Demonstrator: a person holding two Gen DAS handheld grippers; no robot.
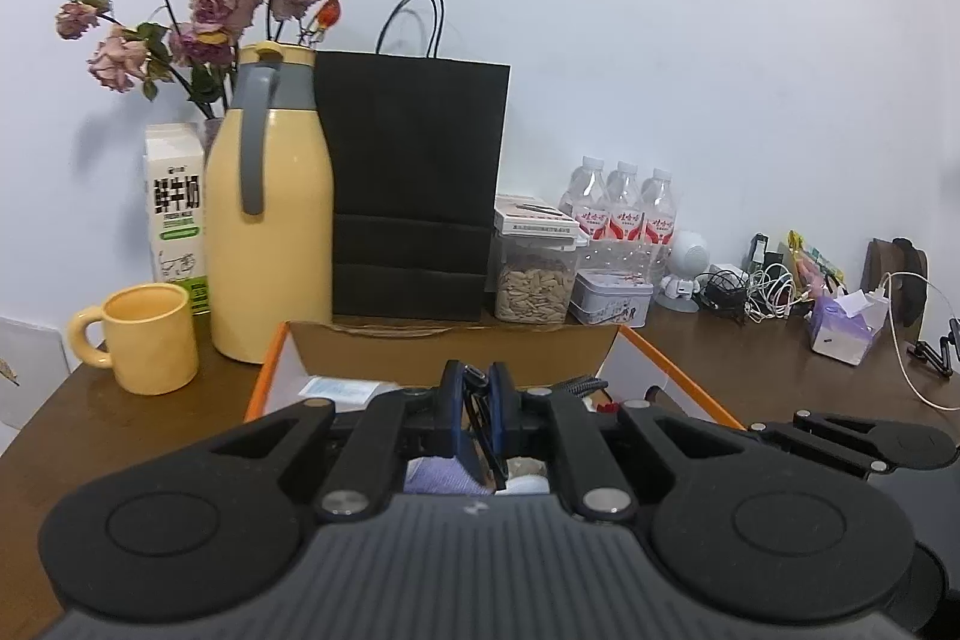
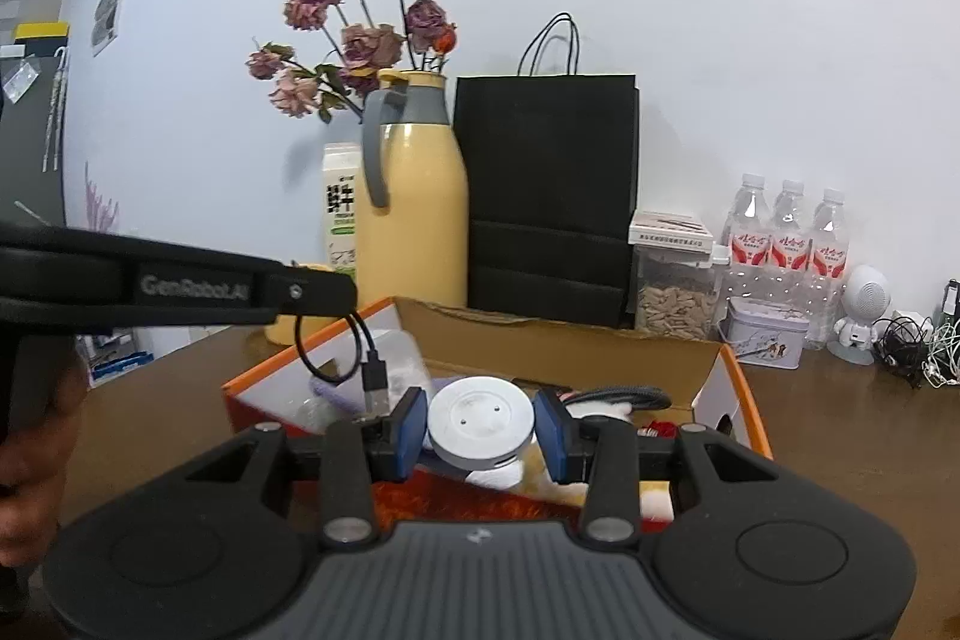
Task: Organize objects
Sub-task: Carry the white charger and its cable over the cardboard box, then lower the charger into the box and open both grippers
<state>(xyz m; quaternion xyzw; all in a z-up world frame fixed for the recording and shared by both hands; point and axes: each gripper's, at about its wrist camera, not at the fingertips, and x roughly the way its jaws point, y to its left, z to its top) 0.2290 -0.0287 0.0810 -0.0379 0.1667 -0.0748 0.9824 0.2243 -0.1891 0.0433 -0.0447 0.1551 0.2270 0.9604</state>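
Observation:
An open cardboard box with orange rims (image 1: pixel 678 370) (image 2: pixel 744 400) sits on the brown table and holds several loose items. My left gripper (image 1: pixel 477 388) is shut on a thin black USB cable (image 1: pixel 480 424) above the box. In the right wrist view that left gripper (image 2: pixel 312 292) reaches in from the left, and the cable (image 2: pixel 360 346) hangs from its tip in a loop with the plug down. My right gripper (image 2: pixel 482 403) is shut on a round white disc (image 2: pixel 474 430), its blue pads (image 2: pixel 408 430) pressing both sides, over the box's contents.
Behind the box stand a yellow thermos jug (image 1: pixel 270 232), a yellow mug (image 1: pixel 150 337), a milk carton (image 1: pixel 174 208), a black paper bag (image 1: pixel 414 184), a seed jar (image 1: pixel 534 274), a tin (image 1: pixel 609 298) and water bottles (image 1: pixel 624 208). Tangled cables (image 1: pixel 756 292) lie right. A hand (image 2: pixel 30 460) holds the left gripper.

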